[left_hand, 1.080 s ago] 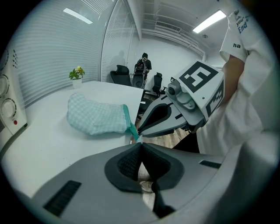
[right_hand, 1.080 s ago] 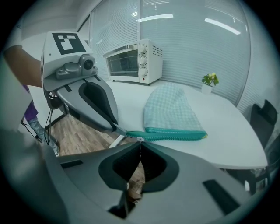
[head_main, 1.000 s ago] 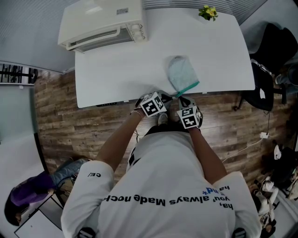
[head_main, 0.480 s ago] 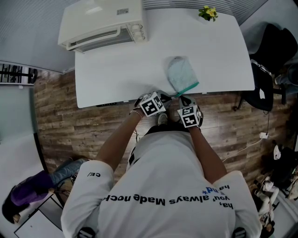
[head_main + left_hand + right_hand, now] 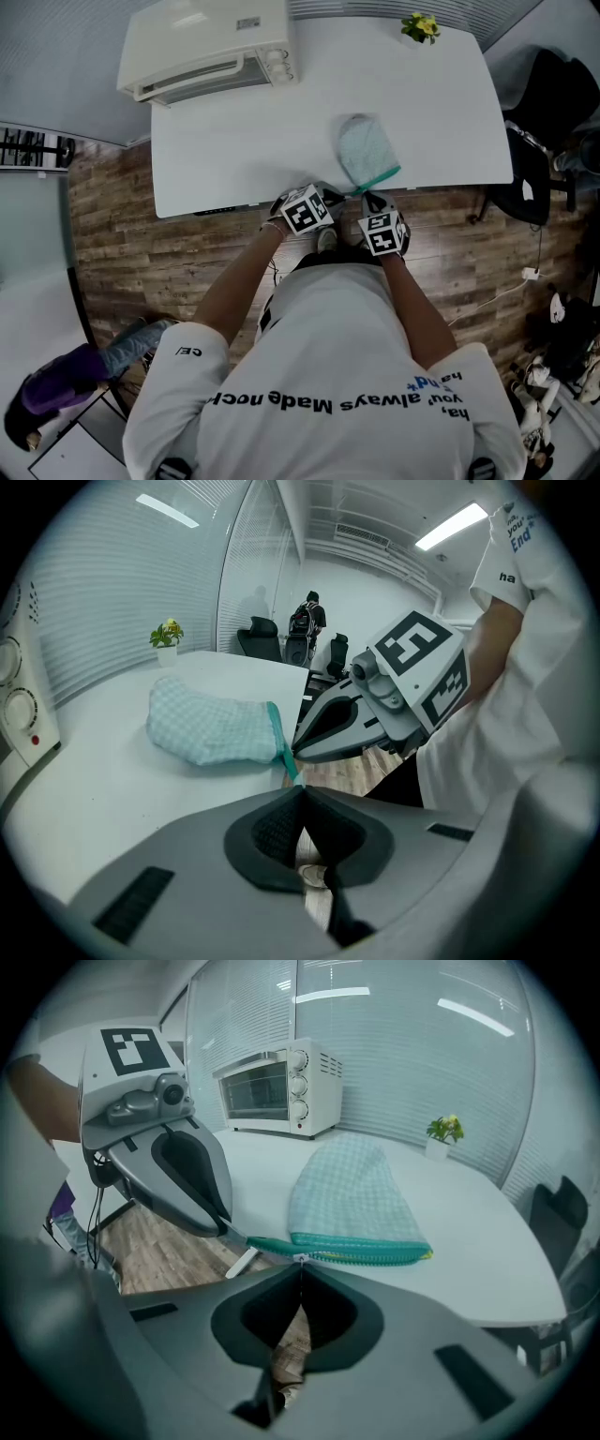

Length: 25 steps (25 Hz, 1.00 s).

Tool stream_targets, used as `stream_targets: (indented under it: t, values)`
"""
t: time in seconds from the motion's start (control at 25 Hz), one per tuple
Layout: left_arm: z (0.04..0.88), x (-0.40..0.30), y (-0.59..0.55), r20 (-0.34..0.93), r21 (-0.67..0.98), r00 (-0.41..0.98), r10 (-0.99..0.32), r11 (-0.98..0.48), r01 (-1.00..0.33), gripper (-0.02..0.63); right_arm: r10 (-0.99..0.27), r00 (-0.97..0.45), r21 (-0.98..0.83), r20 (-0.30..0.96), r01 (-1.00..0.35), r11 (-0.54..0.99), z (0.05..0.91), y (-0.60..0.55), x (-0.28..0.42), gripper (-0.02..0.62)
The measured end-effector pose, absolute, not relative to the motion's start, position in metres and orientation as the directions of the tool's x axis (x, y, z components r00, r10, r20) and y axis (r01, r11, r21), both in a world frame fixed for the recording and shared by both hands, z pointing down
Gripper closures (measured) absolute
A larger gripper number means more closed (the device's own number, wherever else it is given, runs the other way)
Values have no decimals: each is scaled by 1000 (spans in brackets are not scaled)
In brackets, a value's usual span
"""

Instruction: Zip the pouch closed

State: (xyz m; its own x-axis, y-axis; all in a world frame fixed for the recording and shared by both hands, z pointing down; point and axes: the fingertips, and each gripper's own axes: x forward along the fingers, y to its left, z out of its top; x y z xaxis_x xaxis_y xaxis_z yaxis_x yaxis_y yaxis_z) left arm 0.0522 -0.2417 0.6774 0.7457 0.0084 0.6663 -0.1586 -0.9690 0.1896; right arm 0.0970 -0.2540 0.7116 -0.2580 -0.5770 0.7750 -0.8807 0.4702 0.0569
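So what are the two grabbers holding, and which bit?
Both hold the pouch. The left gripper pinches its teal end tab; the right gripper pinches the little zipper pull.

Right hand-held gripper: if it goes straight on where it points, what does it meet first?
The pouch. The right hand-held gripper is shut on the zipper pull at its teal edge, so straight on it would likely press into the checked fabric, then the table.

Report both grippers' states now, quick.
Left gripper: closed on the zip tail of the pouch.
Right gripper: closed on the zip pull.
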Motion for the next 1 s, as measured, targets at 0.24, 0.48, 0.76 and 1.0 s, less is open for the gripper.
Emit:
stream_targets:
  t: [0.24,0.48,0.76,1.0]
  values:
    - [677,49,-243,671,192,741,12,-969,-157,586,-578,-241,61,780,-889,453,712,-257,104,586]
    - [677,47,-243,678,189,734,16,-970,-153,586,-583,-233,63,778,-895,443,712,-259,106,586]
    - [678,43,-241,677,200,735,22,-967,-155,586,-582,-233,62,779,-896,440,712,-259,106,586]
    - [676,39,-241,676,197,737,15,-967,-160,586,-586,-232,66,777,-895,441,711,-259,107,586]
